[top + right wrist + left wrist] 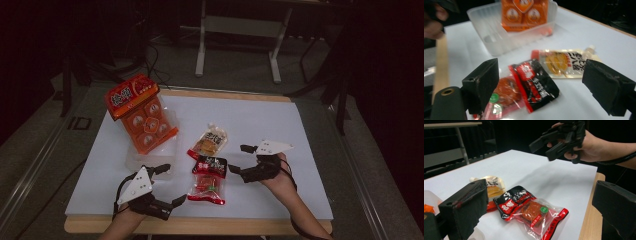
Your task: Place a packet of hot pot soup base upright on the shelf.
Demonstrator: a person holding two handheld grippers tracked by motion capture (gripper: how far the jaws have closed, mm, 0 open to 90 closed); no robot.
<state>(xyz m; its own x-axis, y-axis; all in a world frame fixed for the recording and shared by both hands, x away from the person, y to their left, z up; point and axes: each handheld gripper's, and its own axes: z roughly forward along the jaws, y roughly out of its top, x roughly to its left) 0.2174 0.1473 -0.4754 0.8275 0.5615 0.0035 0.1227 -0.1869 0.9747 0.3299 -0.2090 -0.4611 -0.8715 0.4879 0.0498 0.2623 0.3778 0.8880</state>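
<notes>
One red-and-black snack packet point(207, 181) flat on the white tabletop point(280, 125), between the two grippers, touched by neither; clear lower half showing a reddish-brown piece with a green sticker. In the left gripper view, just ahead of the jaws and between them; in the right gripper view, likewise framed between the jaws.

Left gripper point(169, 184): jaws spread wide, gripping nothing, low beside the packet near the table's front edge. Right gripper point(238, 159): jaws also spread, empty, just off the packet's black top end, lifted clear of the table in the left gripper view.

One yellow-and-white spouted pouch point(209, 141) just beyond the packet, its red lower end touching or slightly overlapping the packet's black top.

Farther from the left gripper, one clear plastic tray point(134, 161), with one orange snack bag point(138, 111) leaning tilted in it. Three snack items in all, two grippers, one tray.
</notes>
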